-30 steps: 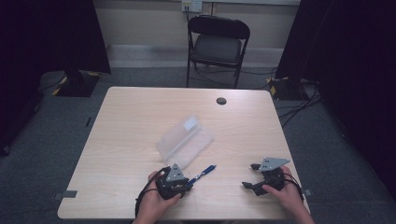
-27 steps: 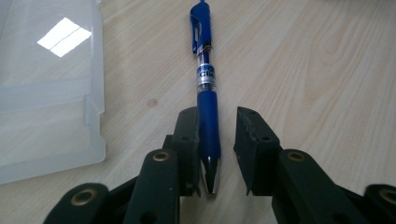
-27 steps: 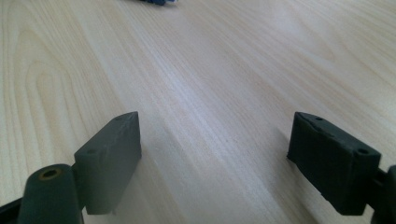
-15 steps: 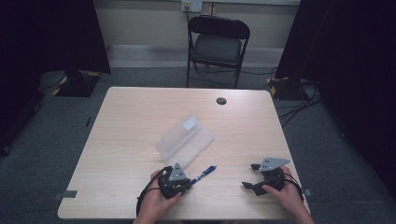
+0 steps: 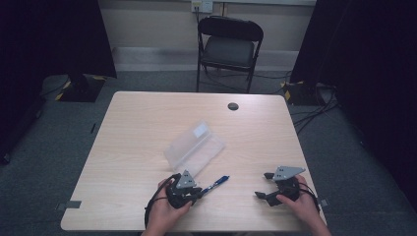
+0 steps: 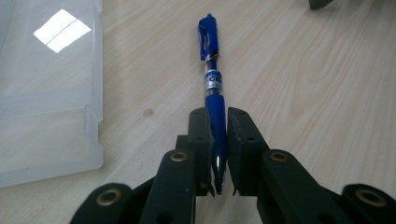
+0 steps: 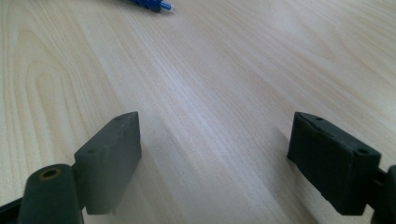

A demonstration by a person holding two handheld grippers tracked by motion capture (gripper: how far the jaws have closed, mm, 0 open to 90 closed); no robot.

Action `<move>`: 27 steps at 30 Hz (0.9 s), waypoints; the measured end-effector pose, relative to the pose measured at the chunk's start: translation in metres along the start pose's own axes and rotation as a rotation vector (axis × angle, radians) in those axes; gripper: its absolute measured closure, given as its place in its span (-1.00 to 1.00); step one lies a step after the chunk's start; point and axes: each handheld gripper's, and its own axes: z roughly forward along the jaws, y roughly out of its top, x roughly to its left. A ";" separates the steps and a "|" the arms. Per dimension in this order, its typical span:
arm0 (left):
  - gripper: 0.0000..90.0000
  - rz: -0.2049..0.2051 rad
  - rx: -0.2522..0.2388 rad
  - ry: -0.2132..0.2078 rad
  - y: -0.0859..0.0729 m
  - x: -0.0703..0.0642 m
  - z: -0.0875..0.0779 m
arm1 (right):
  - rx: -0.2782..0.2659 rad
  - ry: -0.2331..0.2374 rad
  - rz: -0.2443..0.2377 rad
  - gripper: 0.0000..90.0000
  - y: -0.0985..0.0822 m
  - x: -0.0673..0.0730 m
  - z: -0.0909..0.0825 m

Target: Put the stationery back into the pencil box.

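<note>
Two grippers are held low at the near edge of the counter (image 5: 147, 128). The left gripper (image 6: 218, 140) has just been closing, and a blue pen (image 6: 212, 88) is now clamped between its jaws, lying on the wood just beside a clear plastic box (image 5: 193, 147). The right gripper (image 7: 215, 149) is kept well apart, its jaws spread wide around nothing.

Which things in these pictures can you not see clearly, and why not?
- Blue pen: its tip end lies between the left gripper jaws in the left gripper view; the label print is too blurred to read.
- Clear plastic box: cut off by the left edge of the left gripper view; contents cannot be told.
- Small dark round thing on the table: too small in the high view to identify.
</note>
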 end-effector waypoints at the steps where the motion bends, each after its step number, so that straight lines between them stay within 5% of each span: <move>1: 0.79 -0.003 -0.009 -0.001 0.001 0.000 0.000 | 0.000 0.001 0.000 -0.64 0.000 0.000 0.000; 27: 0.79 -0.035 -0.054 0.035 0.027 0.009 0.001 | -0.001 0.002 0.000 -0.64 0.000 0.000 0.000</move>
